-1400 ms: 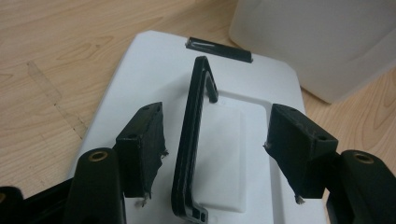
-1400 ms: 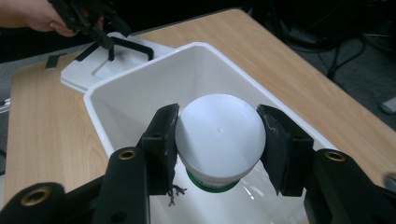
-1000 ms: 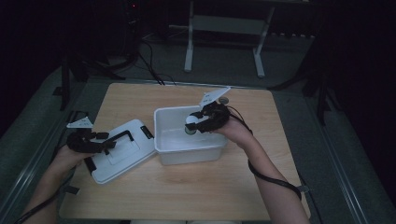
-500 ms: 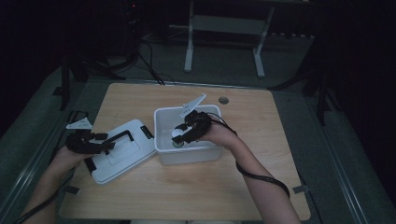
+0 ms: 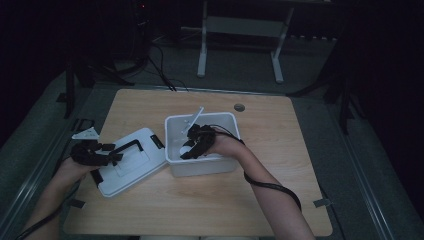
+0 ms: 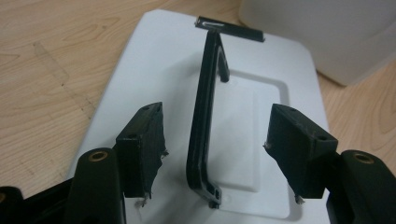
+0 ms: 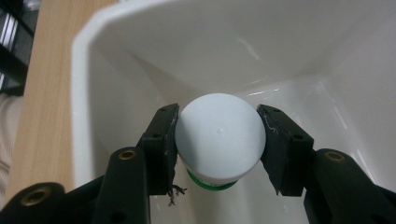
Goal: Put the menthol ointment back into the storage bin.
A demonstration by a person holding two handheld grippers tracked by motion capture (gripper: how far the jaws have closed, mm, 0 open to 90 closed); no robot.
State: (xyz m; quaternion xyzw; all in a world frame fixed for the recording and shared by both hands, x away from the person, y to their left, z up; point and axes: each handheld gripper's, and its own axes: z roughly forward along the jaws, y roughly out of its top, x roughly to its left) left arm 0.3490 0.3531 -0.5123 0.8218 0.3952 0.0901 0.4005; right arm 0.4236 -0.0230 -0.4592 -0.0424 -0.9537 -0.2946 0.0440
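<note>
A white bin point(image 5: 205, 167) stands open at the middle of the wooden table. Its lid point(image 5: 135, 167) lies flat to the left, black handle point(image 6: 203, 121) raised. My left gripper point(image 5: 115, 154) rests over the lid, jaws open on either side of the handle without touching it; in the left gripper view point(image 6: 217, 114) there is a gap on both sides. My right gripper point(image 5: 187, 150) reaches down inside the bin, shut on a small jar point(image 7: 219, 135) with a white round cap and a green band below it. The bin's inner walls point(image 7: 233, 42) surround the jar.
A round cable hole point(image 5: 239, 107) sits in the table near its far edge. The right gripper's cable point(image 5: 270, 185) trails along the forearm over the table. A white metal stand point(image 5: 202, 45) is on the floor beyond the table. Bare wood point(image 5: 280, 140) lies right of the bin.
My right gripper has carried the jar leftward and down, from above the bin's right rim into the bin. The left gripper and the lid have stayed put.
</note>
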